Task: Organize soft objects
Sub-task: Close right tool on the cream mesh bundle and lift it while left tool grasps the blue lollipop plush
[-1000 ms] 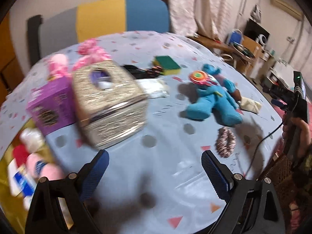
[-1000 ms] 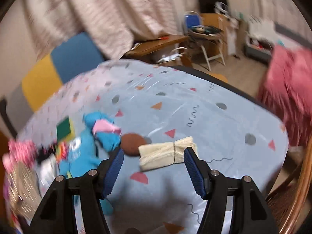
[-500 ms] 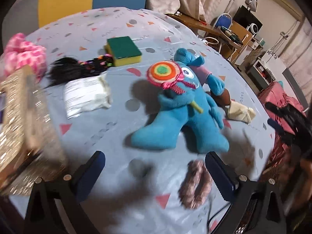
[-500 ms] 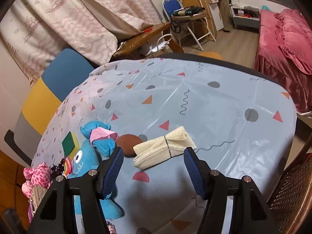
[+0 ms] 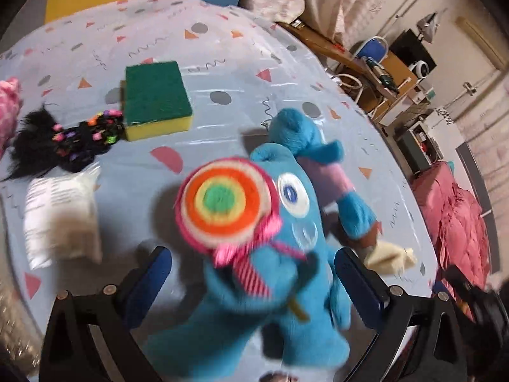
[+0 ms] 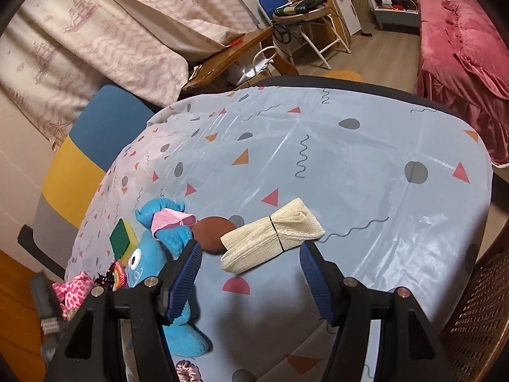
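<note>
A blue plush toy with a striped lollipop lies on the patterned tablecloth. My left gripper is open, its jaws on either side of the toy's body, close over it. The toy also shows in the right wrist view. My right gripper is open and empty, just in front of a folded cream cloth bundle beside a brown round pad.
A green and yellow sponge, a black hairpiece with beads and a white packet lie left of the toy. A pink scrunchie sits at far left. A wicker chair stands at the table's right edge.
My left gripper has swung right and moved in over the blue plush toy, leaving the tissue box out of view. My right gripper has barely moved.
</note>
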`<action>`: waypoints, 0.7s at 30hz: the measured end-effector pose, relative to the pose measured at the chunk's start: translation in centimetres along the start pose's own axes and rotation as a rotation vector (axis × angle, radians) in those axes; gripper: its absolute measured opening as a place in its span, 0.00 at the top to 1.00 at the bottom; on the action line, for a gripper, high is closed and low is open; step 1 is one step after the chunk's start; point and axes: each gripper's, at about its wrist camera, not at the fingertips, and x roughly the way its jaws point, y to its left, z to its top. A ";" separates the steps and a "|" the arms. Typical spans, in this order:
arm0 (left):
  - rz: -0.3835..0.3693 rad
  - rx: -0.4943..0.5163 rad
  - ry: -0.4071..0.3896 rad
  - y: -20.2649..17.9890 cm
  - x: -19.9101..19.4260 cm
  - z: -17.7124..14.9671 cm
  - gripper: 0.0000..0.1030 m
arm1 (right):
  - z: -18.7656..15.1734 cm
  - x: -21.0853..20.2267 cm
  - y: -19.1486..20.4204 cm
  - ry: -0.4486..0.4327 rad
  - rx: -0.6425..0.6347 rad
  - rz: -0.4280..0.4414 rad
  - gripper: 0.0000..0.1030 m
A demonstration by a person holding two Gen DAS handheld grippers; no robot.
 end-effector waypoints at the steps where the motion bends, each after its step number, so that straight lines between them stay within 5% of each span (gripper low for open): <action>1: 0.002 0.004 0.016 -0.2 0.7 0.3 0.00 | 0.0 0.0 0.0 -0.003 0.000 -0.001 0.37; 6: 0.000 0.009 0.073 -0.6 3.3 0.8 0.02 | 0.4 -0.7 -1.5 -0.045 0.072 -0.016 0.37; 8: -0.075 -0.023 0.072 0.0 3.4 0.4 0.27 | 0.5 -0.5 -2.2 -0.041 0.111 -0.020 0.37; 10: -0.094 -0.011 0.048 0.1 2.8 0.1 0.31 | 0.6 -0.1 -2.6 -0.019 0.130 -0.016 0.37; 21: -0.104 0.076 -0.084 2.2 -5.2 -3.4 0.33 | -0.2 2.6 -2.7 0.112 0.144 -0.003 0.37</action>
